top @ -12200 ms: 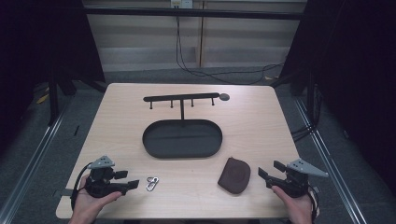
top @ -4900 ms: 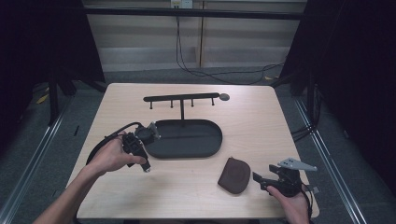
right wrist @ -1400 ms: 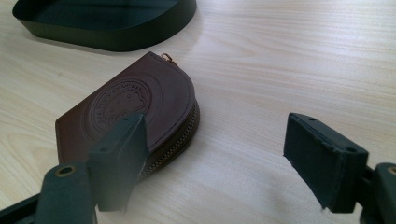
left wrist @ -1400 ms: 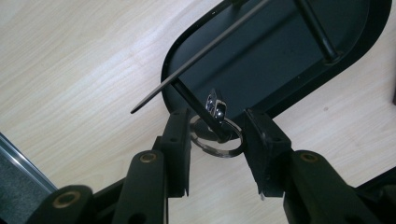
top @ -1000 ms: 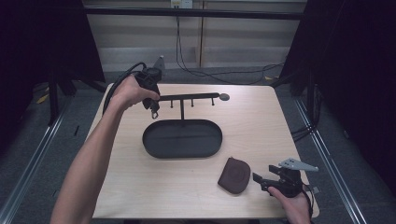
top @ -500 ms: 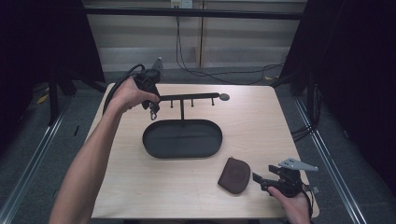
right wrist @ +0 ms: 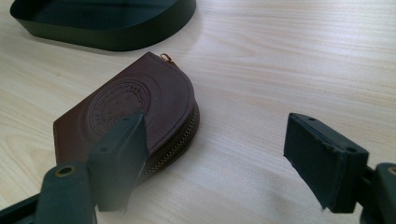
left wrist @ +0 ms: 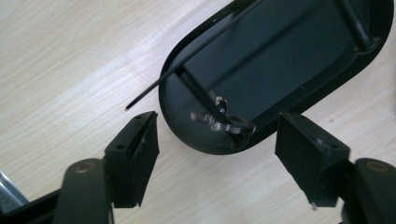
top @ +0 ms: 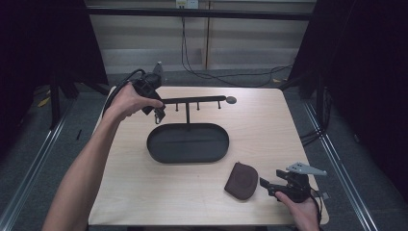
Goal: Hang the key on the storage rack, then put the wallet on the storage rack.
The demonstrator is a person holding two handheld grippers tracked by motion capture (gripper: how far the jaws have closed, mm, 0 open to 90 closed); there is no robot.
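The wooden table (top: pixel 144 192) carries a black stand: an oval tray (top: pixel 187 143) with a post rising from its far rim and a horizontal bar (top: pixel 195 100) with short pegs across the top. From the high view the tray looks bare inside, and the bar reads as a clean line with a round knob at its right end.

The left gripper view gives what the high one cannot: looking down past the bar, a small metal key clip (left wrist: pixel 219 122) hangs from a peg at the bar's left end, over the tray's rim, blurred but plainly on the peg and not between the pads. The left gripper (left wrist: pixel 217 147) has just been opening its jaws, and they now stand wide on either side of the clip, clear of it. In the high view that gripper (top: pixel 155 108) is raised at the left end of the bar, the forearm stretched across the table.

The brown leather pouch (top: pixel 242 180) lies flat on the table in front of the tray, well apart from it. The right gripper view shows its embossed round seal, zip edge and small brass pull. The right gripper (right wrist: pixel 219 154) rests low beside it with jaws spread wide, the left jaw in front of the pouch's near corner; I cannot tell whether it touches.
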